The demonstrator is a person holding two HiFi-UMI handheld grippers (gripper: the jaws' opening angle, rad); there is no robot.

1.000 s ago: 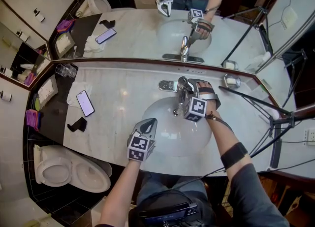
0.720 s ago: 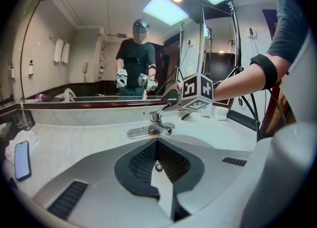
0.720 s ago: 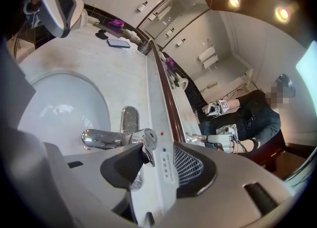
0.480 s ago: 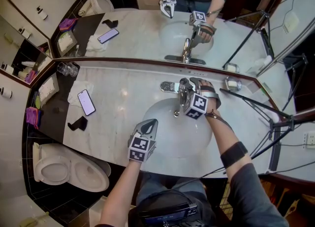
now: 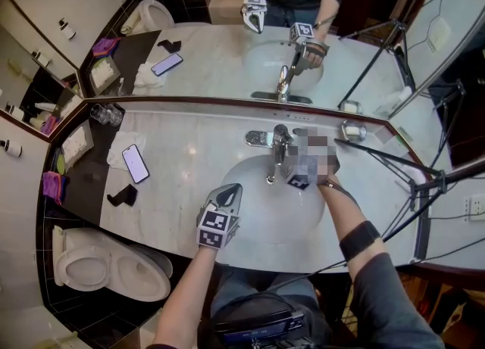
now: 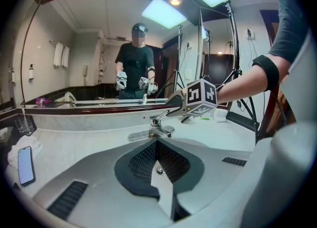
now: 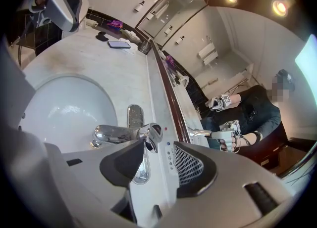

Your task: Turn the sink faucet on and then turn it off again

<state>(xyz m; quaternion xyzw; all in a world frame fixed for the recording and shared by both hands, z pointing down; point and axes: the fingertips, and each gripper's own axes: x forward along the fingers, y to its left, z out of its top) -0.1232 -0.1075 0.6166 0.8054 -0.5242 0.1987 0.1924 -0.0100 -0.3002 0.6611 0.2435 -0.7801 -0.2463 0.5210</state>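
The chrome faucet (image 5: 279,141) stands at the back of the white basin (image 5: 254,207). My right gripper (image 5: 292,144) reaches it from the right, partly behind a mosaic patch. In the right gripper view the jaws of that gripper (image 7: 159,148) stand apart and have just been opening. The faucet's lever (image 7: 151,134) lies at the tip of the left jaw, and no pad presses on it. I see no water at the spout (image 7: 111,133). My left gripper (image 5: 229,191) hovers over the basin's front rim, its jaws shut on nothing (image 6: 157,143).
A phone (image 5: 134,163) lies on a white cloth at the counter's left, near a black object (image 5: 121,194) and glasses (image 5: 106,114). A soap dish (image 5: 354,129) sits right of the faucet. A mirror runs along the back; tripod legs (image 5: 394,164) cross the right side. A toilet (image 5: 106,264) stands below left.
My right gripper has rolled a little at the faucet while staying in place. The left gripper has not moved. The head view has shifted slightly.
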